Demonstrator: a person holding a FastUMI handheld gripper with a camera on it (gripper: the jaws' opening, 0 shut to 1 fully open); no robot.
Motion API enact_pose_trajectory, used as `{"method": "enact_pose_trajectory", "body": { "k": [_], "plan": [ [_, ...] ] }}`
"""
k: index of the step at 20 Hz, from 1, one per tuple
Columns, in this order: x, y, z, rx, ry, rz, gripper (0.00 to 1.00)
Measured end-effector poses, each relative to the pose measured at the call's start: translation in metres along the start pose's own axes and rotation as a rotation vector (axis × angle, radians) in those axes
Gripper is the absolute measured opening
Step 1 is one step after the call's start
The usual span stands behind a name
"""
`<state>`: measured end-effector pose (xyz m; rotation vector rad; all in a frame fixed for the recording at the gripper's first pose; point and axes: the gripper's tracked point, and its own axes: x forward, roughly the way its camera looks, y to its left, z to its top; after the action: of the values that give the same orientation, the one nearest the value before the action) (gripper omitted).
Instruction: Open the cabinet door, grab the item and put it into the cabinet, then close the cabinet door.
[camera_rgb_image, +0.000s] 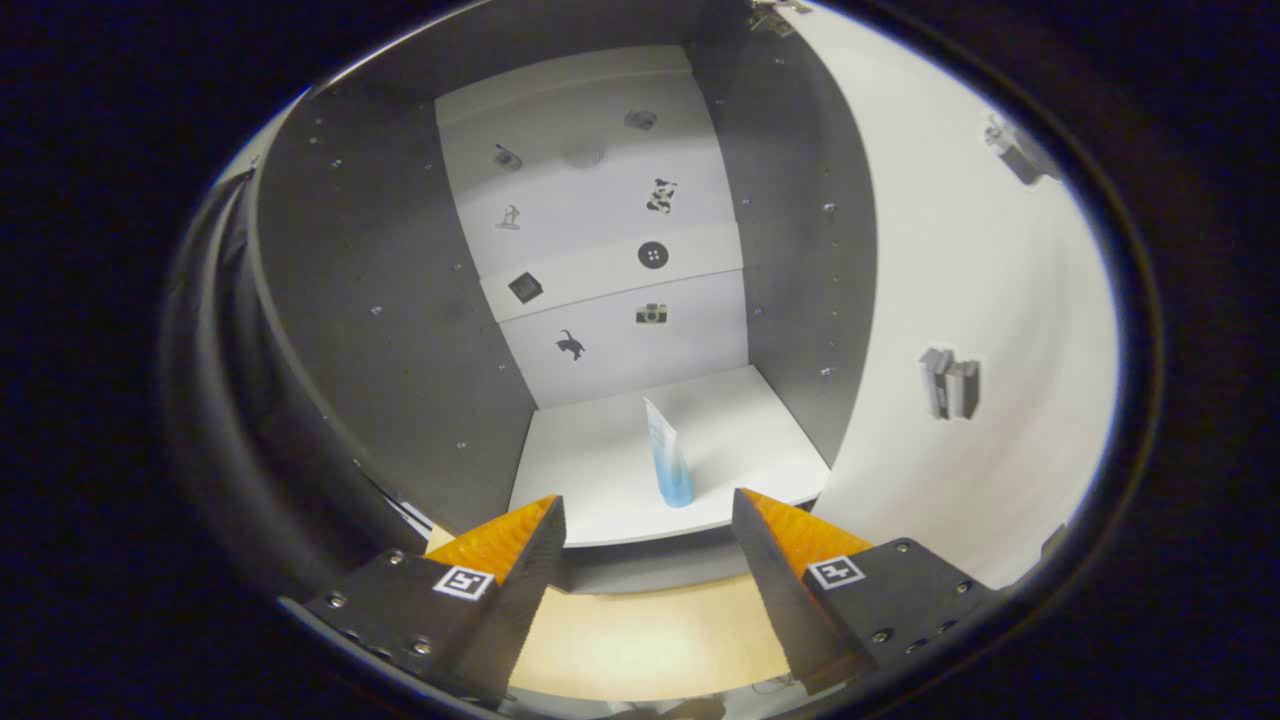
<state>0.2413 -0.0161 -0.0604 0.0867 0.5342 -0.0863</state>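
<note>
A small blue and white tube (668, 455) stands upright on its cap on the white bottom shelf (740, 430) inside the open cabinet. It rests near the shelf's front edge, just beyond my fingers and slightly right of the gap's middle. My gripper (648, 515) is open, with nothing between its fingers, held in front of the cabinet mouth. The cabinet has grey side walls (400, 330) and a white back panel (600, 200) with small dark stickers. The white cabinet door (960, 250) is swung open on the right, its inner face turned toward me.
Hinge fittings (950, 385) sit on the door's inner face, with another (1015, 150) higher up. Below the cabinet's front edge lies a light wooden surface (640, 640) under my fingers. The dark booth wall (215, 400) runs along the cabinet's left side.
</note>
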Motion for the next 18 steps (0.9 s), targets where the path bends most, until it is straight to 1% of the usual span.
{"method": "enact_pose_trajectory", "body": {
  "k": [6,11,16,18],
  "plan": [
    [-0.066,-0.010,-0.022,-0.067,-0.103,-0.023,0.98],
    [-0.128,-0.032,-0.040,-0.079,-0.189,-0.080,0.99],
    [-0.201,-0.064,-0.065,-0.043,-0.254,-0.147,0.99],
    [-0.228,-0.084,-0.073,-0.022,-0.281,-0.195,0.99]
  ]
}}
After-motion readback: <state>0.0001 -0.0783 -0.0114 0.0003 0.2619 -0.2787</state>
